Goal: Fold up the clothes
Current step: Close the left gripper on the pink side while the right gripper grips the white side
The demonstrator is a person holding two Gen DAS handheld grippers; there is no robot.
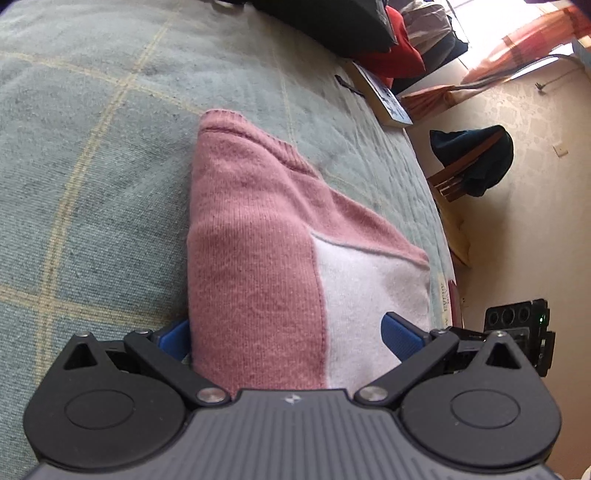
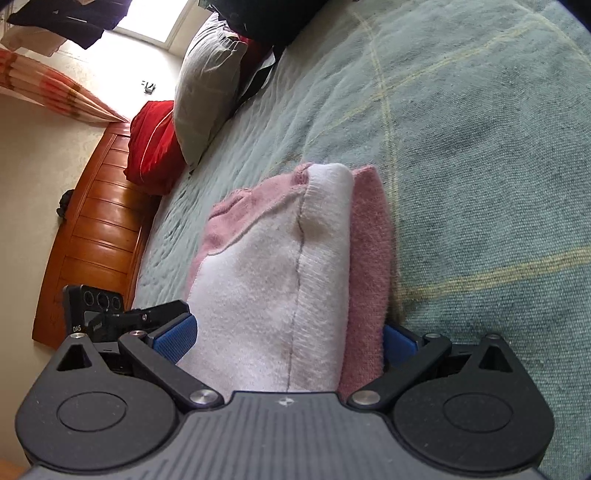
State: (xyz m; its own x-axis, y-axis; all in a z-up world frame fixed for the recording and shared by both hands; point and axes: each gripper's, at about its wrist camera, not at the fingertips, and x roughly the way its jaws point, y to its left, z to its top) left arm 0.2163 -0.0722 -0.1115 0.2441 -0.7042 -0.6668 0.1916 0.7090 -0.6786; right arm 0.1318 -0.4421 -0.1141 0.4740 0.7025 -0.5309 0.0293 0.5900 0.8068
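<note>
While both grippers (image 1: 288, 338) (image 2: 290, 341) clamp the folded sweater (image 1: 255, 236) | pillows (image 2: 207, 92) beyond | bedspread (image 1: 92, 166) beneath

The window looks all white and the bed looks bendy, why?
Left wrist view: the window is overexposed, glaring white, and the fisheye lens curves the bed edge. Right wrist view: the window is blown out too, the wooden bed frame bows, and the sweater near the right tool looks sharp.

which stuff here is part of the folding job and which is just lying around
In the job: pink and white sweater, left gripper, right gripper, bedspread.
Lying about: grey pillow, red cushion, book, wooden bed frame.
</note>
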